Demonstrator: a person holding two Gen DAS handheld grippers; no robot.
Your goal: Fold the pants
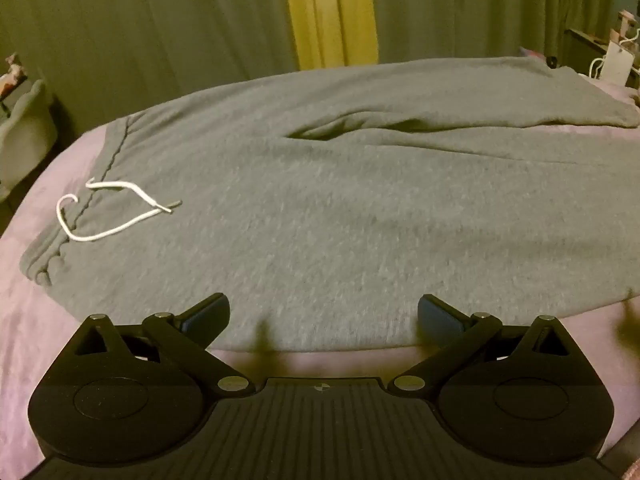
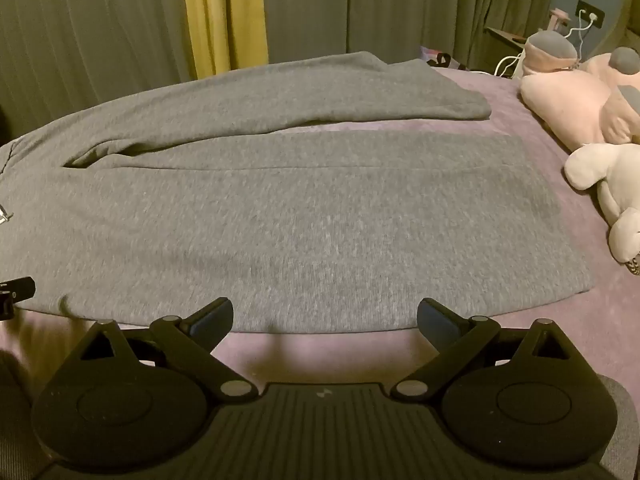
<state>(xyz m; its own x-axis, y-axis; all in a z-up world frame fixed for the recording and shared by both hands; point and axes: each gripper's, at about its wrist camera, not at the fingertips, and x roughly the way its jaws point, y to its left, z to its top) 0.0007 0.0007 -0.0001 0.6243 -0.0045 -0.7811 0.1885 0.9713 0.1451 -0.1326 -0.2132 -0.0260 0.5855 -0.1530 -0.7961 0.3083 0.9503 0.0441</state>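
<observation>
Left wrist view: left gripper (image 1: 323,312) and right gripper (image 2: 325,314) gape wide, empty, above pants (image 1: 340,208).

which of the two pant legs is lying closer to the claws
The near leg, lying flat with its long edge just ahead of both open claws, left and right. The far leg lies beyond it, angled away toward the curtains.

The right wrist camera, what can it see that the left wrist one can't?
Only the right wrist view shows the pink plush toy, the white plush toy and both leg ends of the pants. Only the left wrist view shows the white drawstring and the waistband. Both show the grey pants spread on the purple bedsheet, the yellow curtain, and an open gripper, left gripper and right gripper, holding nothing.
</observation>
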